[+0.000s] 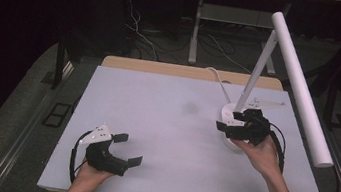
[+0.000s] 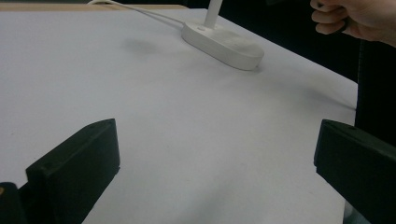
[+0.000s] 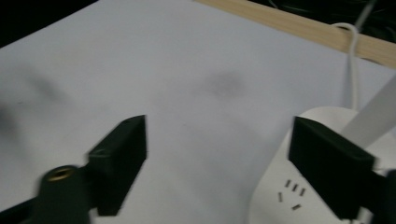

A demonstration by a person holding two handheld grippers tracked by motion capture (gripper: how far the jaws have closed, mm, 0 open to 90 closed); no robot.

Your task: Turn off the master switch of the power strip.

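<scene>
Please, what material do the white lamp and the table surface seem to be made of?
Lamp: probably plastic, smooth matte white, with a moulded rounded base and no metallic shine. Table surface: a pale, matte board or sheet, without gloss; a bare wooden edge shows behind it.

White desk lamp [image 1: 283, 66], upright, table's [image 1: 154, 124] right

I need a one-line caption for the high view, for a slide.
Right tongs open over the white desk lamp's base; left tongs open, resting low near the table's front edge.
</scene>
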